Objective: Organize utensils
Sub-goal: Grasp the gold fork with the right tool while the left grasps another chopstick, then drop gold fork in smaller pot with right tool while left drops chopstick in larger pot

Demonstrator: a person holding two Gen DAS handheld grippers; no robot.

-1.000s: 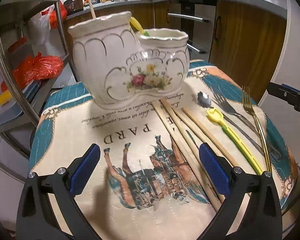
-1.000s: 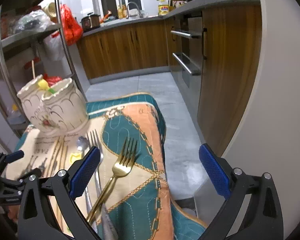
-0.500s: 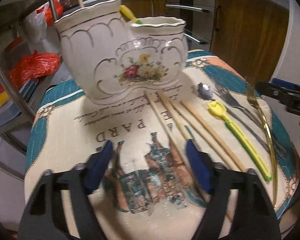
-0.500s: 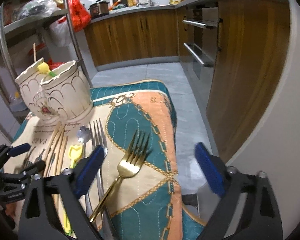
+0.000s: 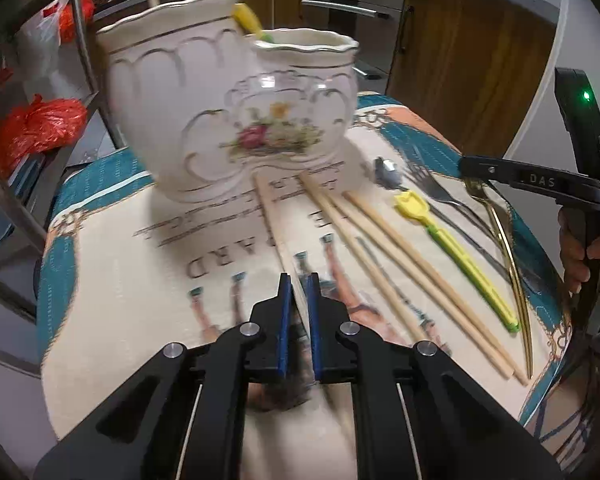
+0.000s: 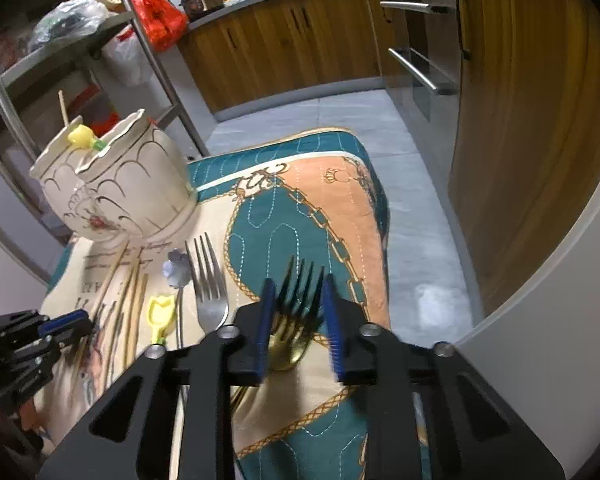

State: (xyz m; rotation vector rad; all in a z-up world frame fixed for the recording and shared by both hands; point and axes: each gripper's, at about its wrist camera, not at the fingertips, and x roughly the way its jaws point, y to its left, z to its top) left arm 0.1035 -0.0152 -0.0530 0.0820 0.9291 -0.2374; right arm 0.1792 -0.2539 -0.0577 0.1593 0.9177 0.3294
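A wooden chopstick (image 5: pixel 276 232) is seen lying on the patterned cloth (image 5: pixel 140 280), its near end pinched between the blue pads of the left gripper (image 5: pixel 297 300), which are pressed almost together on it. Beside it, three more chopsticks (image 5: pixel 400 264) are laid, then a yellow-green plastic fork (image 5: pixel 452 248), a small spoon (image 5: pixel 388 174) and a silver fork (image 6: pixel 210 292). The gold fork (image 6: pixel 296 320) is framed by the right gripper (image 6: pixel 296 320), whose jaws are closing; the fork's head lies between the pads, but contact cannot be made out through the blur. Its handle is hidden under the gripper body. The ceramic holder (image 5: pixel 228 112) stands at the far end of the cloth, blurred; a stick and a yellow-green handle are seen rising from it
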